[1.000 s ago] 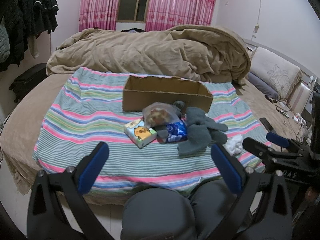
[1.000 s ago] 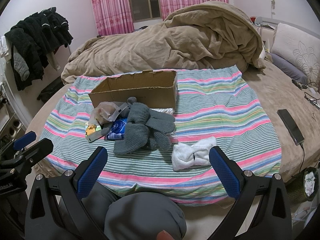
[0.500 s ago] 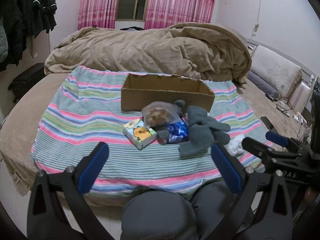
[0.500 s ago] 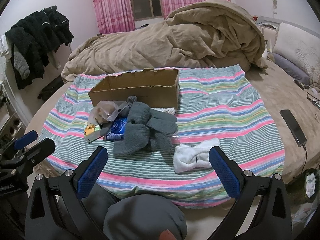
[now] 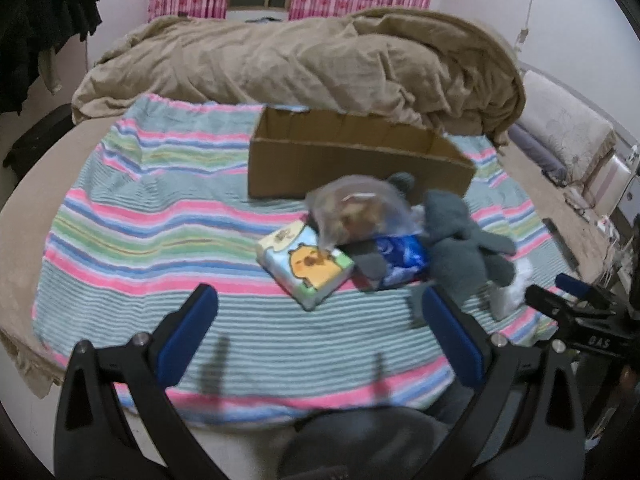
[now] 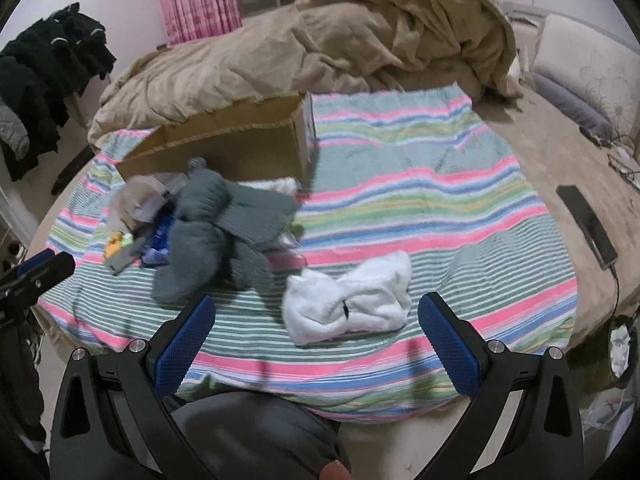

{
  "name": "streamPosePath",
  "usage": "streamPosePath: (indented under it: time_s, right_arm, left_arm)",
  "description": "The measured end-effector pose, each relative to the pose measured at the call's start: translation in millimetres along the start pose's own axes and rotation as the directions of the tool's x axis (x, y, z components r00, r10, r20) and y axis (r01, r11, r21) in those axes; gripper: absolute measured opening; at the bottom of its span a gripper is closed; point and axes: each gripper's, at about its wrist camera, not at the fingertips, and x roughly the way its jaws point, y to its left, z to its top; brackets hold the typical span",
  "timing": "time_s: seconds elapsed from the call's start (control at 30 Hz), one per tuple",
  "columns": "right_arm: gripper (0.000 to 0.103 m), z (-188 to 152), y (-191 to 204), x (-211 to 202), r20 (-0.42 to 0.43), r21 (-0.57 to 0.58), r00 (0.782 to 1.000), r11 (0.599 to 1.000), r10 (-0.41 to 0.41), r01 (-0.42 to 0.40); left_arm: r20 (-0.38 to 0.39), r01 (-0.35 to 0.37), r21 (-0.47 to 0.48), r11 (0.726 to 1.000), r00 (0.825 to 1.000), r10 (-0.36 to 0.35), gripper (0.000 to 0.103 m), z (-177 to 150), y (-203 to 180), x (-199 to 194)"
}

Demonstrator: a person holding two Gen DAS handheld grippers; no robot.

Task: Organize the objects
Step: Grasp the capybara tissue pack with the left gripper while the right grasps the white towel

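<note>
An open cardboard box [image 5: 352, 168] stands on a striped blanket [image 5: 160, 216] on the bed. In front of it lie a tissue pack with a yellow cartoon [image 5: 306, 266], a clear bag of snacks [image 5: 356, 210], a blue packet [image 5: 400, 256] and grey gloves [image 5: 460, 240]. A white fluffy headband [image 6: 348, 300] lies just ahead of my right gripper [image 6: 314, 326], which is open and empty. My left gripper [image 5: 320, 324] is open and empty, just short of the tissue pack. The gloves [image 6: 212, 232] and box [image 6: 240, 140] also show in the right wrist view.
A heaped tan duvet [image 5: 304, 64] lies behind the box. A phone [image 6: 586, 220] lies on the bed at the right. Pillows [image 6: 592, 80] are at the far right. Dark clothes [image 6: 44, 80] hang at the left. My knees show below both grippers.
Both grippers have moved forward and down toward the blanket: the left nearer the tissue pack, the right nearer the white headband. Both stay open.
</note>
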Motion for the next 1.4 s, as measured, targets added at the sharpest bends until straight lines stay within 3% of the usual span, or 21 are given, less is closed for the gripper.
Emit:
streamPosePath:
  time_s: [0.3,0.6,0.67,0.73,1.0,1.4]
  right_arm:
    - [0.101,-4.3,-17.6,37.6,-0.078,0.027,0.997,0.999,-0.022,0.024]
    - [0.093,-4.0,-25.3,61.9,-0.089,0.040,0.996,0.999,-0.005,0.009]
    - [0.089,-3.6,-25.7,64.2,-0.084,0.039,0.996,0.999,0.011,-0.008]
    - [0.084,-4.0,-25.6,64.5,-0.079,0.035,0.996,0.999,0.030,-0.027]
    - [0.075,-4.2,-25.9,52.8,-0.056,0.047,0.997,0.997,0.062,-0.059]
    - [0.074,10.8,-9.0,5.6,0.033,0.014,0.998,0.998,0.061,-0.062]
  left_arm:
    - [-0.080,0.005,0.059,0.998,0.997,0.000,0.102,4.1,11.7,57.4]
    - [-0.074,0.000,0.104,0.995,0.997,0.008,0.102,13.7,14.5,88.1]
    - [-0.076,0.012,0.102,0.995,0.997,-0.005,0.092,14.6,16.5,91.8]
    - [-0.077,0.020,0.103,0.994,0.997,-0.012,0.079,14.5,17.0,91.4]
    - [-0.058,0.032,0.117,0.993,0.998,-0.025,0.078,1.9,9.3,71.5]
    - [0.010,0.060,0.092,0.994,0.998,-0.062,0.078,4.6,4.1,12.0]
